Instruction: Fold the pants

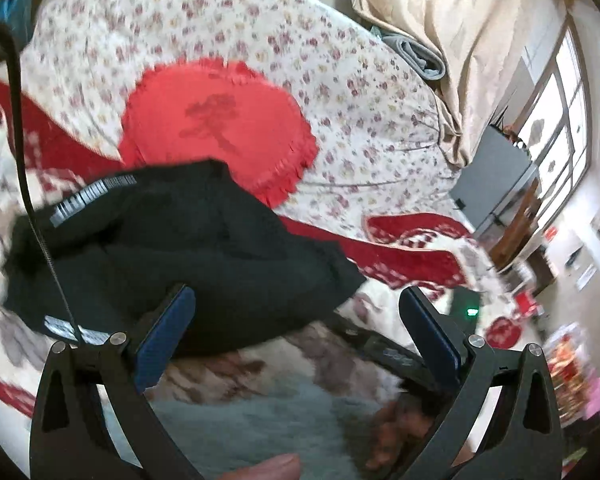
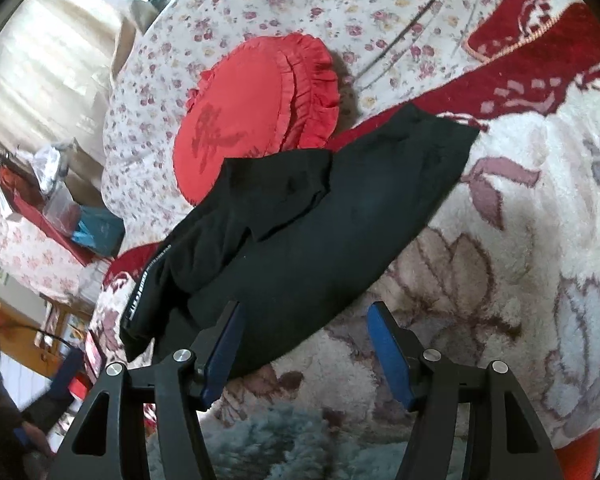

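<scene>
Left gripper (image 1: 296,304): jaws spread wide, nothing between the blue pads (image 1: 168,340); held nothing. Left pad's tip sat over the near edge of the pants (image 1: 204,256), contact can't be told; right pad was clear of them, over the blanket (image 1: 260,392).
Right gripper (image 2: 304,324): also wide open, empty. Left pad (image 2: 224,352) overlapped the pants' near edge, touch or not unclear; right pad stood over bare blanket (image 2: 520,280).
Pants: black, bunched and part folded, lying on the blanket just ahead of both grippers. One layer was doubled over the rest w/ a loose flap on top. White-striped band (image 2: 140,292) ran along the left edge in right view; same band (image 1: 88,196) showed at top left in left view.
Cushion (image 2: 256,108): red, frilled, round, behind the pants; far edge of pants lay against/over its lower rim.
Sheet (image 2: 284,4): floral, beyond the cushion.
Blur: left view smeared, detail soft.
Cable (image 1: 24,168): black, crossed the left side of left view.
</scene>
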Available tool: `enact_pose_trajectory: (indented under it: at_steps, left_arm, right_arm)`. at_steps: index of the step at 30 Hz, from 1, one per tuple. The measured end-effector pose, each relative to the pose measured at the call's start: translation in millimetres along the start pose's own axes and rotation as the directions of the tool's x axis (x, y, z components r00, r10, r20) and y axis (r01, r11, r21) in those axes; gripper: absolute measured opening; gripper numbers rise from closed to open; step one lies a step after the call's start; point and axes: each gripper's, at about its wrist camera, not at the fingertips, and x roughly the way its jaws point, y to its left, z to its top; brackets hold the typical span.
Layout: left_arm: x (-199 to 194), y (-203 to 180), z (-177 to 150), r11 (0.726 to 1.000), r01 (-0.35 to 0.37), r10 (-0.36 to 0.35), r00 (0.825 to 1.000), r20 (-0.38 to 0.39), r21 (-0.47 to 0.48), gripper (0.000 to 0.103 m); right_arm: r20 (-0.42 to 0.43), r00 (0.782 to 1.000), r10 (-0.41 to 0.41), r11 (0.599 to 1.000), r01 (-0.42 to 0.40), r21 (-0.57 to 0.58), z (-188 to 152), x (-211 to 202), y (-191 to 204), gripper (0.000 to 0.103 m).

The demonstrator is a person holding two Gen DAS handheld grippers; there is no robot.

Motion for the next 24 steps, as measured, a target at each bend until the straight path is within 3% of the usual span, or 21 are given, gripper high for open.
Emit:
enact_pose_trajectory:
  at_steps: [4,8,11,14,16,22,24]
  left_arm:
    - [-6,31,1,0.998,-0.048,0.048,0.999,0.016,0.044,0.102]
    - [-10,92,-12,0.993,-0.113,0.111,0.992,-0.063,-0.018,0.102]
    - [-15,151,-41,0.975,-0.197,0.186,0.977,-0.106,-0.103,0.102]
    - [-9,192,-69,0.946,-0.286,0.259,0.950,-0.172,-0.152,0.102]
    - [-7,208,-81,0.936,-0.291,0.255,0.949,-0.186,-0.200,0.098]
    - [10,241,-86,0.930,-0.185,0.148,0.979,-0.139,-0.316,0.096]
    - [11,249,-82,0.930,-0.141,0.117,0.989,-0.090,-0.339,0.097]
  right_arm:
    - [0.009,1.000,0.009,0.999,-0.009,0.032,1,-3,-9,0.062]
    - [0.005,1.000,-0.001,1.000,0.001,0.020,0,-2,-7,0.062]
    - [0.005,1.000,-0.004,1.000,0.004,0.017,0,-2,-5,0.062]
    - [0.002,1.000,-0.006,1.000,0.006,0.021,-2,-1,-4,0.062]
    - [-0.002,1.000,-0.010,1.000,0.010,0.020,-2,0,-3,0.062]
    - [-0.017,1.000,-0.024,1.000,0.024,0.008,0,5,-3,0.062]
    - [-0.018,0.999,-0.026,1.000,0.027,0.009,0,5,-3,0.062]
